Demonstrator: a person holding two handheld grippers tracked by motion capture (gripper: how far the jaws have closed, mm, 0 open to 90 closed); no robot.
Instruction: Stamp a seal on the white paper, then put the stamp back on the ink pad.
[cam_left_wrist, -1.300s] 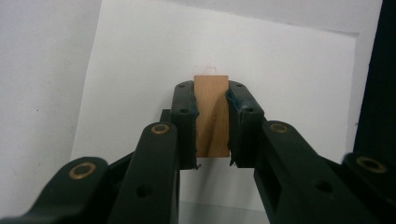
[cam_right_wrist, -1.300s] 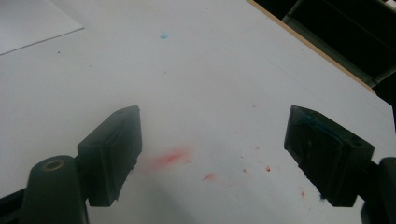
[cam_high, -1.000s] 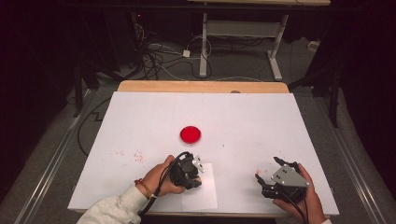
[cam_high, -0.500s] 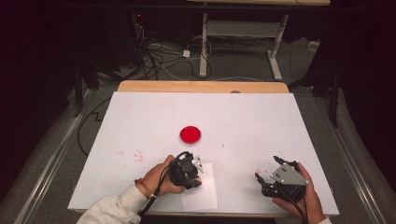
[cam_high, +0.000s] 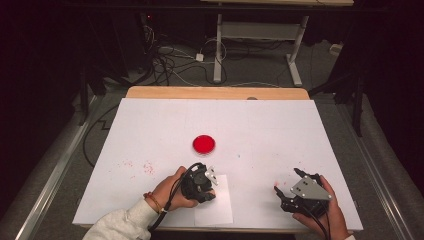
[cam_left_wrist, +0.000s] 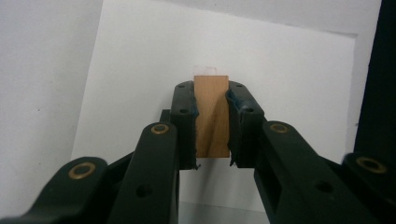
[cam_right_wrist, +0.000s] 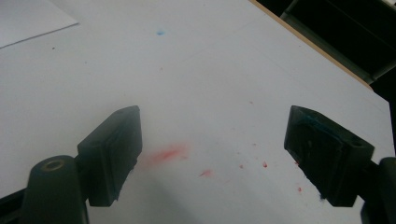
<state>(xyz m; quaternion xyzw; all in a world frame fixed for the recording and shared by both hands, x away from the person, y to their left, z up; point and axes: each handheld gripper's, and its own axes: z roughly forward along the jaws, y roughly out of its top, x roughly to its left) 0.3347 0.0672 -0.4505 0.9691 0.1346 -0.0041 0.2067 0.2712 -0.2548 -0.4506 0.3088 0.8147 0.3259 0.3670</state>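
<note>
My left gripper (cam_high: 209, 179) rests over a white sheet of paper (cam_high: 220, 210) near the table's front edge. In the left gripper view its jaws are shut on a small wooden block (cam_left_wrist: 212, 115), held upright just above the paper (cam_left_wrist: 289, 74). My right gripper (cam_high: 285, 187) sits at the front right of the table, low over the white surface. The right gripper view shows that gripper (cam_right_wrist: 212, 154) open, jaws wide apart, with nothing between them. A red round dish (cam_high: 204, 144) lies on the table, ahead of the left gripper.
The table is covered by a large white sheet (cam_high: 260, 130) with red smears (cam_right_wrist: 168, 153) and specks. A bare wooden strip (cam_high: 215, 93) runs along the far edge. Cables and desk legs (cam_high: 218, 45) lie on the floor beyond.
Both hands stay almost still. The right gripper has shifted slightly, while the left keeps its hold on the block.
</note>
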